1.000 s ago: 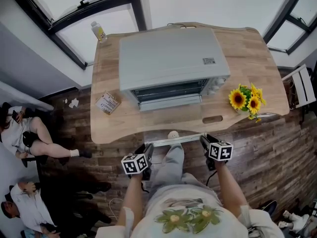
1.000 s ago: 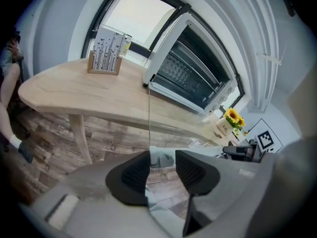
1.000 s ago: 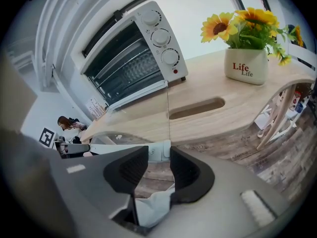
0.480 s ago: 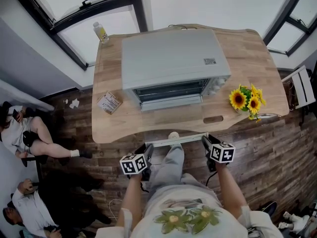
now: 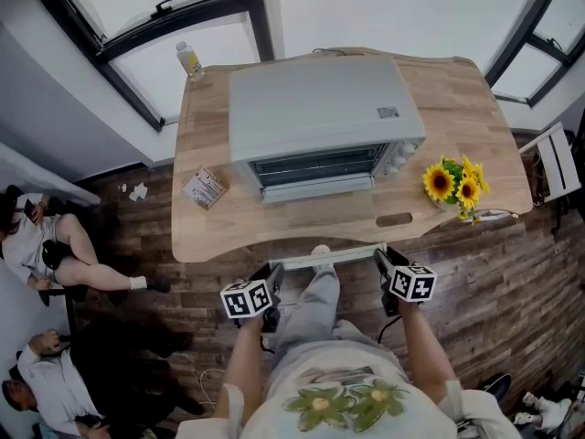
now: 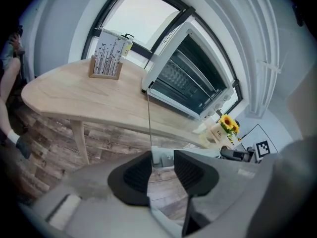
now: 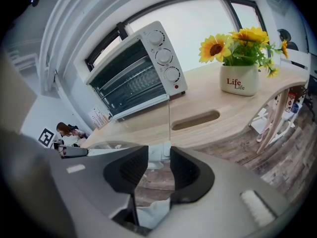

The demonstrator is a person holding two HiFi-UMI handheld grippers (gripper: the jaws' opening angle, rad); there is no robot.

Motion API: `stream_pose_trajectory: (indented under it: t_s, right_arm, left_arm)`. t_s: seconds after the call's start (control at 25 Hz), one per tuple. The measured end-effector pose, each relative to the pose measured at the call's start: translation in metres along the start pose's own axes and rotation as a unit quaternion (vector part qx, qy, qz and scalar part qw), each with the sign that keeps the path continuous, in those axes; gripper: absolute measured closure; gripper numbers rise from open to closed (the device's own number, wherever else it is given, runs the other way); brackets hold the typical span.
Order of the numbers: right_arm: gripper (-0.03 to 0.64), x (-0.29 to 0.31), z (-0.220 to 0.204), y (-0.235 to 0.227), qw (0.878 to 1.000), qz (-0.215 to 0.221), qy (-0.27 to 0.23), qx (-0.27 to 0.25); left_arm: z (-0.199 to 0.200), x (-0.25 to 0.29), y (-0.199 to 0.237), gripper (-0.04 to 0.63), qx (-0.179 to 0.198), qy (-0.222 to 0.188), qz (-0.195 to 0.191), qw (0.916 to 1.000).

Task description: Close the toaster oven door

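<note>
Wooden surface (image 5: 457, 108) beneath windows, toaster oven (image 5: 315, 108) open.
Before the oven, the left gripper (image 6: 162, 166) and right gripper (image 7: 158, 167) have fingers clamped on its door handle (image 5: 324, 257) ends.

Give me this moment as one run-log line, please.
silver toaster oven: clear glass door open, flat | left gripper: shut on white bar handle | right gripper: shut on handle

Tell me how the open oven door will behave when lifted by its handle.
The door looks like a rigid glass pane, so it should swing up in one piece, hinged at the toaster oven. Glass is probably fragile; ease it shut. The handle is a smooth bar, possibly slippery.
</note>
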State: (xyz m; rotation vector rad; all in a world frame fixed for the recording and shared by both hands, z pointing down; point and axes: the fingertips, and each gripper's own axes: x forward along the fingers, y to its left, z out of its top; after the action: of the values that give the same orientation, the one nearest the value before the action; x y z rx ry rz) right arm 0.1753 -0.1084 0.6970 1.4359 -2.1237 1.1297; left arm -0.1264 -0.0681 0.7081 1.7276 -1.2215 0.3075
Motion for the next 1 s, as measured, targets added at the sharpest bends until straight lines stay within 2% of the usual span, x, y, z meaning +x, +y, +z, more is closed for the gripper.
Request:
stream_pose_trajectory:
  t_s: [0.44,0.68,1.0]
  right_arm:
    - [0.476,-0.013,0.013,0.009,0.999,0.021,-0.047,-0.001]
    - [0.492,-0.025,0.017,0.007,0.997,0.011,-0.077,-0.017]
    - [0.494,-0.023,-0.005,0.011,0.997,0.012,-0.035,-0.073]
  left_arm:
    - [0.009,-0.01,-0.008,0.449,-0.022,-0.02,-0.019,0.9994]
    - [0.014,-0.014,-0.012,0.451,-0.028,-0.027,-0.023,0.999]
    - [0.018,-0.018,-0.015,0.451,-0.031,-0.032,-0.026,0.9987]
